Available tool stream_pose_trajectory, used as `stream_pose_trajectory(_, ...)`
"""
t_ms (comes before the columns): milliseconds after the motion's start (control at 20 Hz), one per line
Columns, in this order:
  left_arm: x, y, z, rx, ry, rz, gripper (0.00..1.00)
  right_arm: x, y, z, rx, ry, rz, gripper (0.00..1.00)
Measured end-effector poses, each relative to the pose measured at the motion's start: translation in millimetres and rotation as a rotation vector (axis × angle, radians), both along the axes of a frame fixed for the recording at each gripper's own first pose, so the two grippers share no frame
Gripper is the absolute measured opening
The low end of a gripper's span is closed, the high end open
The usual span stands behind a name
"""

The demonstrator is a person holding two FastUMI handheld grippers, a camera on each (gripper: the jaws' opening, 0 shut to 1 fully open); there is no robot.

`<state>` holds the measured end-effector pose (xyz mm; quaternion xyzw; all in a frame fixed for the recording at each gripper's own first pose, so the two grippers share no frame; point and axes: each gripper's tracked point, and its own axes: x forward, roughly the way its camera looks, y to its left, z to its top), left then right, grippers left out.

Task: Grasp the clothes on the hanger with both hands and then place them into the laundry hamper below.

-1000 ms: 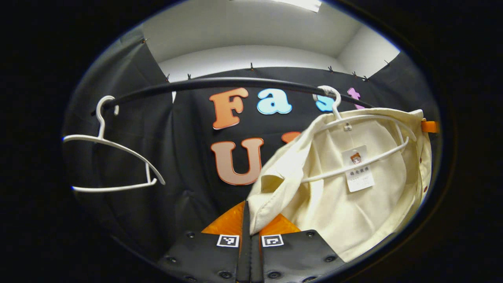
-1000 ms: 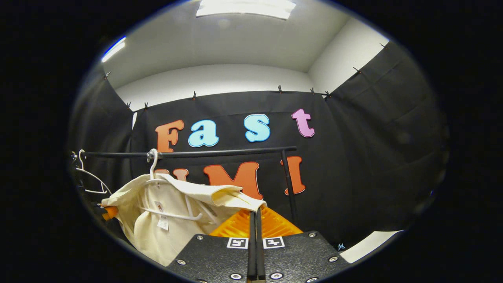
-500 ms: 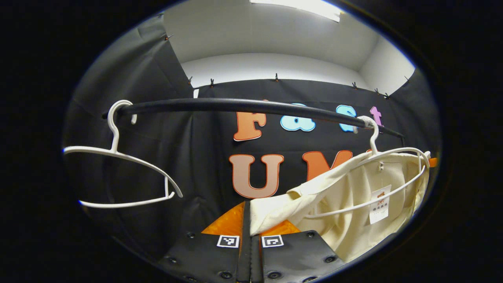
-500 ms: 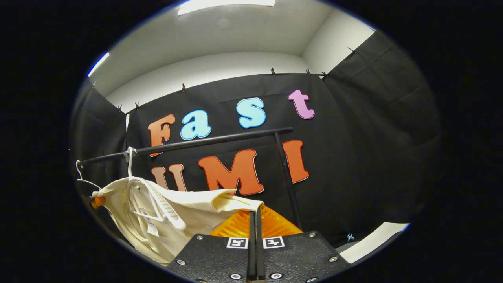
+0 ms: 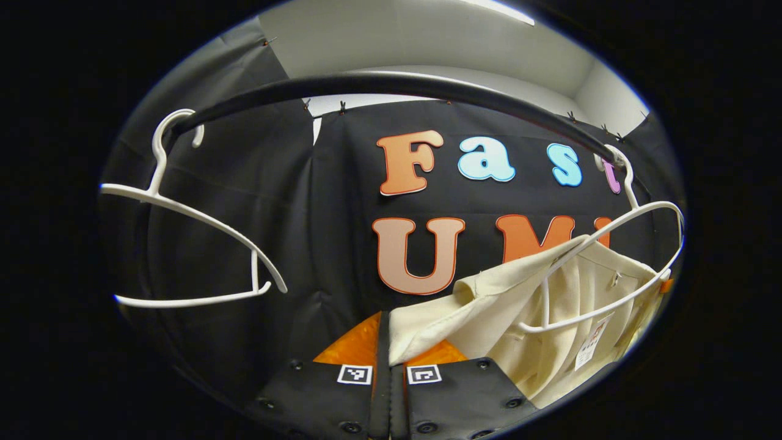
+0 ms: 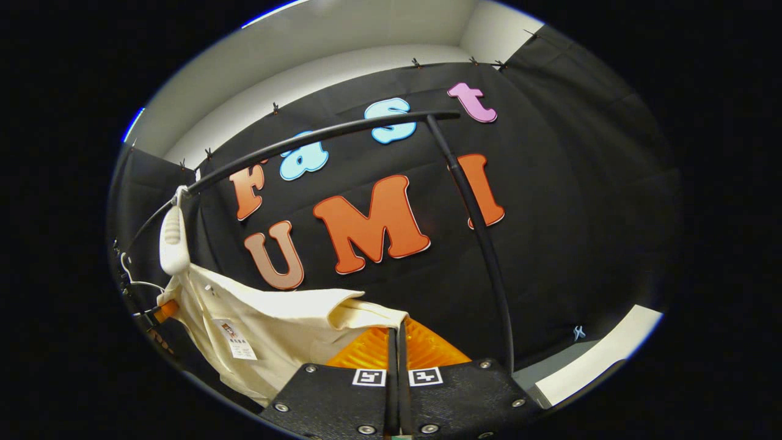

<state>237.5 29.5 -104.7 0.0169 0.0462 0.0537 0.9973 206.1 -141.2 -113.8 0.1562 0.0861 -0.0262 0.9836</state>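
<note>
A cream shirt (image 5: 550,330) hangs low off a white hanger (image 5: 611,299) hooked on the black rail (image 5: 397,85) at the right of the left gripper view. The hanger's upper arm is bare and the collar sags below it. My left gripper (image 5: 389,342) is shut on a corner of the shirt's fabric. In the right gripper view the shirt (image 6: 275,330) stretches from the tilted hanger (image 6: 174,235) to my right gripper (image 6: 397,333), which is shut on the shirt's near edge. A bit of the left gripper (image 6: 164,311) shows at the shirt's far side.
An empty white hanger (image 5: 183,244) hangs at the rail's left end. The rail's upright post (image 6: 482,244) stands just beyond my right gripper. A pale strip of floor (image 6: 599,366) shows at the lower right.
Both grippers have moved down and pulled the shirt with them. The shirt has slid down off the hanger's top arm, and the hanger has tilted on the rail.
</note>
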Motion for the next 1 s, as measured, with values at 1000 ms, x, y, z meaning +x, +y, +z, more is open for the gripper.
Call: stream_pose_trajectory(1000,-56.2,-49.7,-101.1,-0.053,0.22,-0.146,0.07,-34.9,69.8,-113.5,0.046,0.206,0.107,0.0)
